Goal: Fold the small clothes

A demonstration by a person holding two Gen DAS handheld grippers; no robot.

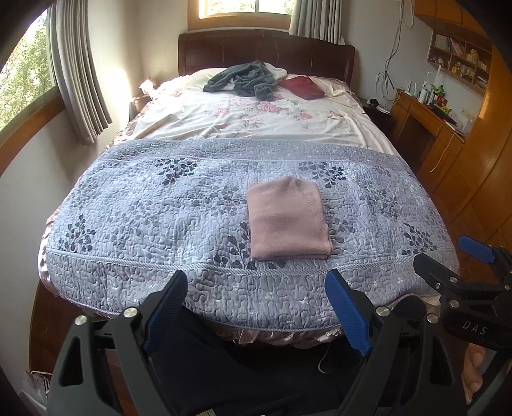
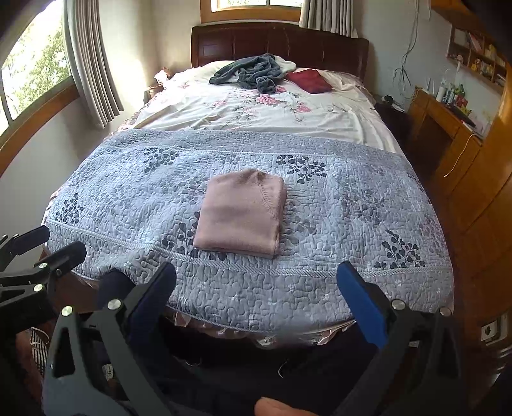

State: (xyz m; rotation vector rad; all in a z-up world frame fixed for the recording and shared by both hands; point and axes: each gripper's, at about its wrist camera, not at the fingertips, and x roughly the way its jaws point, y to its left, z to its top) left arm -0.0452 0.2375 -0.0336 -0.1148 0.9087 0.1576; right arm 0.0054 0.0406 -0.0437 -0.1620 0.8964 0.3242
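A folded pink garment (image 1: 289, 220) lies on the grey quilted bedspread (image 1: 144, 204) near the bed's foot edge, long axis toward the headboard (image 1: 265, 51). Left gripper (image 1: 259, 307) and right gripper (image 2: 256, 297) hover off that edge, jaws spread and empty, the garment ahead between them, neither clearly nearer.

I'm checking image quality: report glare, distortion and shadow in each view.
Left wrist view: window blown out, fisheye bows the curtain, pink folded garment sharp. Right wrist view: sun glare on the wall left of the headboard, corners vignetted, right tool in shade.
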